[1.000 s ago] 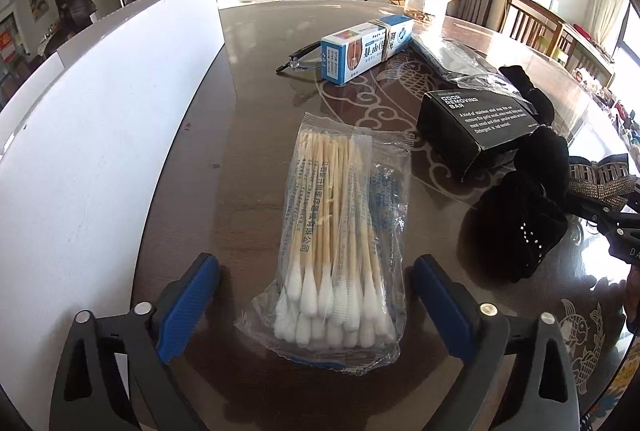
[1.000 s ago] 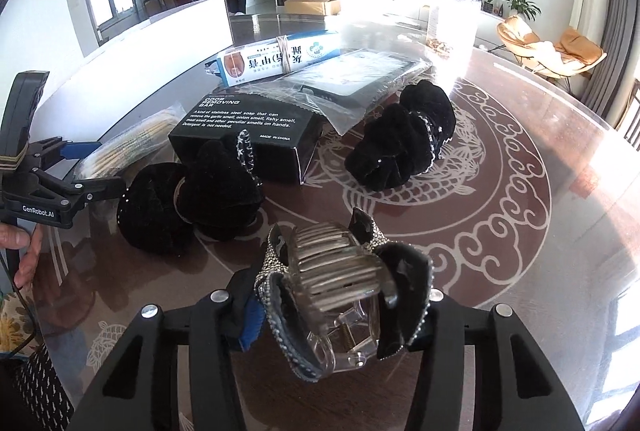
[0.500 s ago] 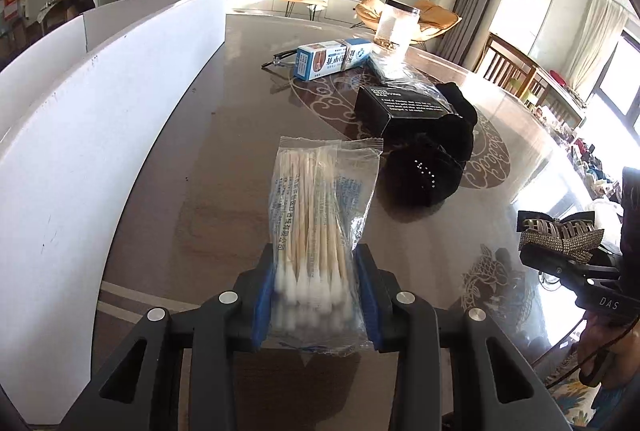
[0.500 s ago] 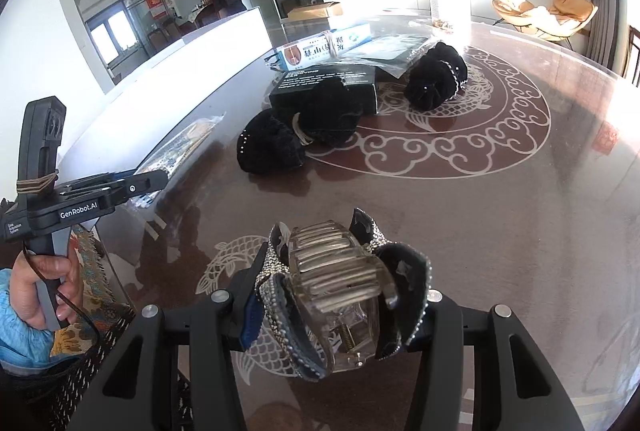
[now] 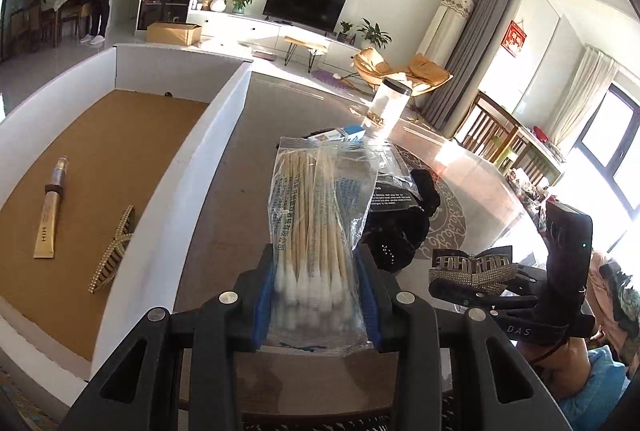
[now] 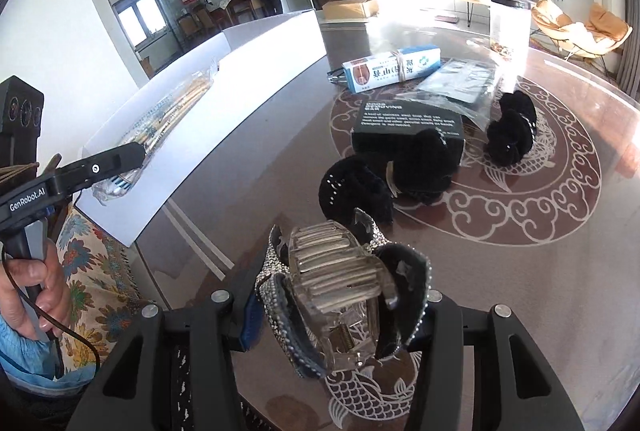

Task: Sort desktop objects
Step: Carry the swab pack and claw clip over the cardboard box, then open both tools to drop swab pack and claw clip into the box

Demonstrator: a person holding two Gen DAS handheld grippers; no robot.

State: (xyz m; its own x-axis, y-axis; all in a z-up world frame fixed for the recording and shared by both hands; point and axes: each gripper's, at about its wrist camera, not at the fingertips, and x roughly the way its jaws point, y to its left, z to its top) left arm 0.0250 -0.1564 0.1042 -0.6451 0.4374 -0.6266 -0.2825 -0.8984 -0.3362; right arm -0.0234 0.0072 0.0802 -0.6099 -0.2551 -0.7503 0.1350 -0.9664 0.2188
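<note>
My left gripper [image 5: 316,295] is shut on a clear bag of cotton swabs [image 5: 316,223] and holds it in the air beside the white box [image 5: 208,135]. The bag also shows in the right wrist view [image 6: 160,127] in front of the box wall [image 6: 256,71]. My right gripper [image 6: 336,311] is shut on a rhinestone hair claw clip [image 6: 340,287], held above the table's near edge. That clip also shows in the left wrist view [image 5: 472,267].
The box has a cork floor with a gold tube [image 5: 50,215] and a gold hair clip [image 5: 114,251] in it. On the table lie black scrunchies [image 6: 384,179], a black box [image 6: 404,119], a toothpaste carton [image 6: 392,71], a plastic sleeve [image 6: 460,83] and a clear jar [image 5: 390,103].
My left gripper closed on the swab bag, lifted it off the table and swung left toward the white box. My right gripper drew back toward the table's near edge with the clip.
</note>
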